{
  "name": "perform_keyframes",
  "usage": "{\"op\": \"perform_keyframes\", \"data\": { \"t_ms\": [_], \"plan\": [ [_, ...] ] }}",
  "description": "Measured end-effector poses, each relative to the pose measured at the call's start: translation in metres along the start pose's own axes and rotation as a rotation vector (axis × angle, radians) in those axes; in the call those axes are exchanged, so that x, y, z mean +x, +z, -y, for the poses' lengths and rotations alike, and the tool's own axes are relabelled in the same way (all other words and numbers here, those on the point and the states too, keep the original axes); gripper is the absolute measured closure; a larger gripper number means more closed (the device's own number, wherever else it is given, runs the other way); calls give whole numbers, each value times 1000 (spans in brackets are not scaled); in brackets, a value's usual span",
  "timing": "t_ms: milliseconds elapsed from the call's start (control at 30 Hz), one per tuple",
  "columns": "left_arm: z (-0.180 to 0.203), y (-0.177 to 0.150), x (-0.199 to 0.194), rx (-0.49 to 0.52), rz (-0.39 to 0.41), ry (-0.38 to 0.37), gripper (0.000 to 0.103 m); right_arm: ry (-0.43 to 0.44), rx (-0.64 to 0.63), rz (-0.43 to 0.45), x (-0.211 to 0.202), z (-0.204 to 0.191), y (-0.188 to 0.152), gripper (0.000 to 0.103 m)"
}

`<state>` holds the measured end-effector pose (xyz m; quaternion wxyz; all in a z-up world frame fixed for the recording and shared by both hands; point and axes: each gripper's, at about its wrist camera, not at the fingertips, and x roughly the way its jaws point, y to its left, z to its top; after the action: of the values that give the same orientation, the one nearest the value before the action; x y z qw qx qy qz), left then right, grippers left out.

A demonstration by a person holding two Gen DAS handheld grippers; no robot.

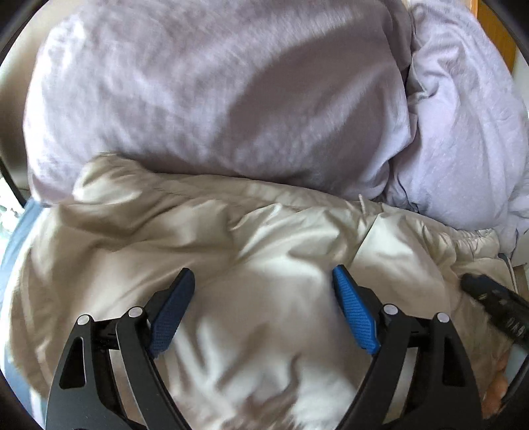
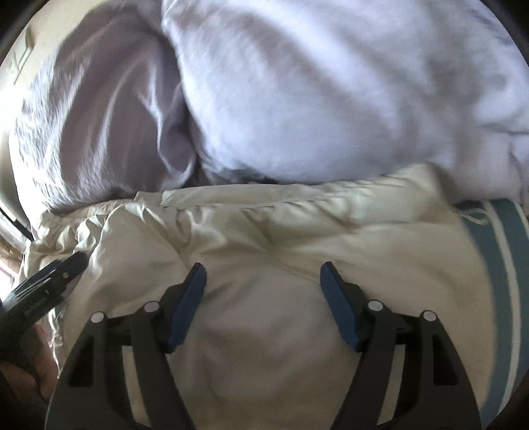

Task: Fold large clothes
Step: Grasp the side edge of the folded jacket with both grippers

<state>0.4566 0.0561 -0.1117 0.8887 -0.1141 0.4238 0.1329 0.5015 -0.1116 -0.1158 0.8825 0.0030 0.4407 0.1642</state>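
A puffy cream jacket [image 1: 264, 231] lies crumpled on the bed and fills the lower half of both views [image 2: 264, 231]. My left gripper [image 1: 263, 274] hovers over its middle, open, blue pads wide apart with only loose fabric below them. My right gripper [image 2: 263, 268] is open too, above a smooth bulge of the same jacket. Each gripper shows in the other's view: the right gripper [image 1: 496, 304] at the right edge over the jacket's gathered hem, the left gripper [image 2: 43, 291] at the left edge. Both pictures are motion-blurred.
A lavender pillow [image 1: 215, 99] and a paler bunched duvet [image 1: 463, 132] press against the jacket's far edge; they appear again as pillow [image 2: 99, 132] and duvet [image 2: 330, 82]. A blue-and-white striped sheet [image 2: 502, 264] shows beside the jacket. A wooden headboard [image 1: 496, 29] stands at the back right.
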Motion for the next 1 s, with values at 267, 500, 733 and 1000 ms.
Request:
{"op": "perform_keyframes", "data": {
  "t_ms": [267, 500, 733, 1000],
  "plan": [
    [-48, -30, -44, -41, 36, 98, 18, -113, 165, 43, -81, 82, -39, 27],
    [-117, -54, -58, -181, -19, 172, 18, -104, 365, -58, -99, 160, -89, 23],
    [-141, -62, -70, -239, -63, 171, 13, 48, 504, -116, -86, 180, -113, 19],
    [-158, -57, -55, -363, -79, 150, 5, 175, 573, -171, -72, 172, -127, 23]
  ]
}}
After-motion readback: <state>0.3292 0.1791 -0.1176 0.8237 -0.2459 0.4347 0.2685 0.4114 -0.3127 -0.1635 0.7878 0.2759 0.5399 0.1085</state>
